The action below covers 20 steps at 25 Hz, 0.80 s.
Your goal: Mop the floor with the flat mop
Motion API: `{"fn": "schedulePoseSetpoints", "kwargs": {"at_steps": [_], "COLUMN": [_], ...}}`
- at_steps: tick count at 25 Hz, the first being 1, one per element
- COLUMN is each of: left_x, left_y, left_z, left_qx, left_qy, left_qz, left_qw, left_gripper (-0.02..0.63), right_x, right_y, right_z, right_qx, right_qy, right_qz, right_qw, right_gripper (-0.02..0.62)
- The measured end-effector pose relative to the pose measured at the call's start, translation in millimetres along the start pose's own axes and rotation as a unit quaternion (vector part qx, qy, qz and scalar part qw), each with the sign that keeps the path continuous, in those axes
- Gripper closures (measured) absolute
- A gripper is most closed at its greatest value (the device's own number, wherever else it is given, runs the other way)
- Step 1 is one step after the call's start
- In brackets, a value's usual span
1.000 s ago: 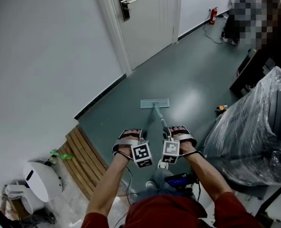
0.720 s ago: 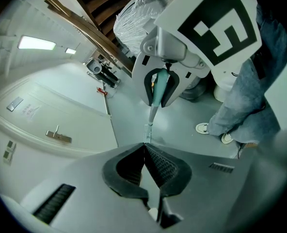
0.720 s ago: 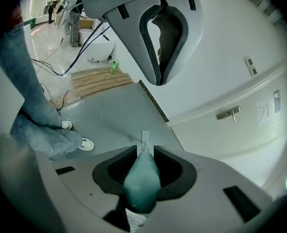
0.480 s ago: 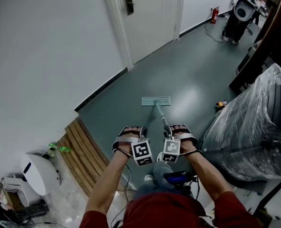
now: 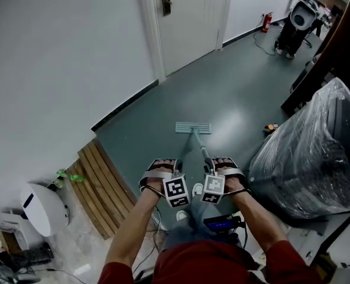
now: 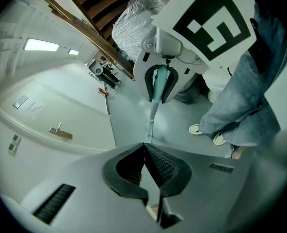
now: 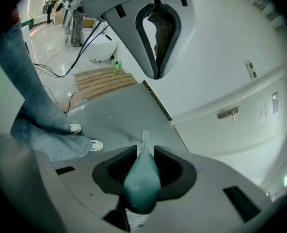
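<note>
The flat mop's pale head (image 5: 193,127) lies on the grey-green floor (image 5: 234,93), ahead of me in the head view. Its teal handle (image 5: 200,149) slopes back to my right gripper (image 5: 219,165), which is shut on the handle's grip (image 7: 142,178). The right gripper view shows the mop head (image 7: 145,140) just beyond the jaws. My left gripper (image 5: 163,169) is level with the right one, left of the handle. Its jaws (image 6: 144,147) are shut tip to tip with nothing between them. It looks at the right gripper (image 6: 159,89) clamped on the handle (image 6: 151,113).
A white door (image 5: 187,22) and wall (image 5: 62,58) run along the left. Wooden slats (image 5: 101,185) and a white device (image 5: 42,209) lie near left. A plastic-wrapped bulk (image 5: 308,152) crowds the right. A small orange object (image 5: 272,126) sits on the floor; a machine (image 5: 296,16) stands far back.
The head view has shifted a little. Mop head, handle and both grippers hold nearly the same places, and the right gripper keeps its grip.
</note>
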State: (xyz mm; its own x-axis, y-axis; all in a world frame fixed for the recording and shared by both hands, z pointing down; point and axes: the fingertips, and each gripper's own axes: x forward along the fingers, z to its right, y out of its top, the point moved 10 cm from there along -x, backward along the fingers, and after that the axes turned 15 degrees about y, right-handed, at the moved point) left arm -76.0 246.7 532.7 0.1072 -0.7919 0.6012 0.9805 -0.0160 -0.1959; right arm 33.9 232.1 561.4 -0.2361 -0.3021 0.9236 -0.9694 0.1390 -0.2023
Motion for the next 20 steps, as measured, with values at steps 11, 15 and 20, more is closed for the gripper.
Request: {"fn": "schedulePoseSetpoints", "kwargs": {"at_steps": [11, 15, 20], "left_x": [-34.2, -46.4, -54.3], "left_y": [44.2, 68.5, 102.4], "left_z": [40.3, 63.3, 88.8], "left_qx": [0.004, -0.009, 0.007], "left_qy": [-0.003, -0.019, -0.029], "left_qz": [0.002, -0.008, -0.007], "left_qw": [1.0, 0.9997, 0.9995], "left_gripper": [0.589, 0.589, 0.589], "right_x": [-36.2, -52.4, -59.2], "right_y": [-26.1, -52.2, -86.7], "right_z": [-61.5, -89.0, -118.9], "right_qx": [-0.002, -0.007, -0.009], "right_qy": [0.007, 0.01, 0.005], "right_qz": [0.001, -0.002, 0.003], "right_qw": [1.0, 1.0, 1.0], "right_gripper": [0.477, 0.477, 0.477]}}
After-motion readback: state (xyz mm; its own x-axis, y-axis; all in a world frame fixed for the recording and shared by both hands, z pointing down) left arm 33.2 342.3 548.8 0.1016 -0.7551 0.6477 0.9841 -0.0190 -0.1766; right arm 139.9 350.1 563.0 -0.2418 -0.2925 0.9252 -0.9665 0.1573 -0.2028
